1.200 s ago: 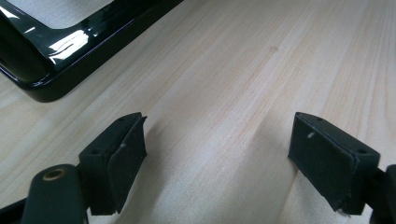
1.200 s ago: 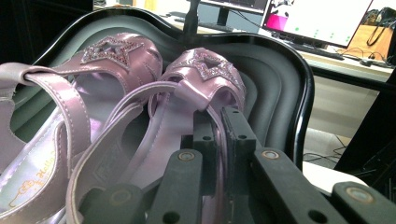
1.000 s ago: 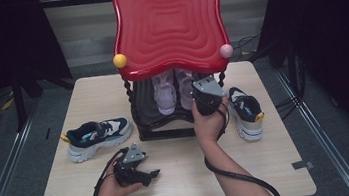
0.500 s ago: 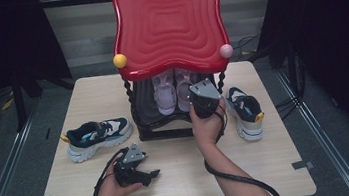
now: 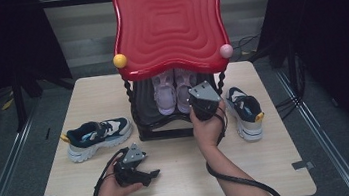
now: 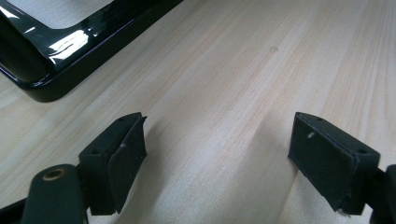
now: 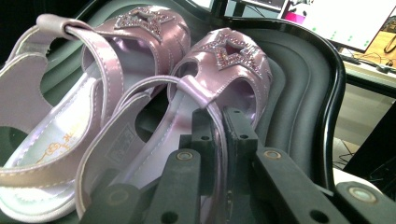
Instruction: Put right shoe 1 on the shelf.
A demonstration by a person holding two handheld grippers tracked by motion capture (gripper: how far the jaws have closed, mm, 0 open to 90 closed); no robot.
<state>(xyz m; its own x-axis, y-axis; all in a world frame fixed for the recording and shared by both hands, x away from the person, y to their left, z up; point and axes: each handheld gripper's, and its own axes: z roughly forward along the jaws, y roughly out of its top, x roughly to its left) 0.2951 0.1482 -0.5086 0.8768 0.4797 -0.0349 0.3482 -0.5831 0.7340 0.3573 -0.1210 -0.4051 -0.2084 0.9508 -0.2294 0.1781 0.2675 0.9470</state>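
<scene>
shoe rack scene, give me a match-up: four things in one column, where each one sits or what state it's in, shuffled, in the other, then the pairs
Things:
1. pink sandals
2. navy sneaker with the white sole
3. left gripper
4. right gripper

Places or states:
A. jaws open above bare tabletop
B. on the table, left of the rack
C. on the rack's lower shelf
D. shut on a sandal's side edge

Pairs: 1-C, 2-B, 3-A, 4-D
</scene>
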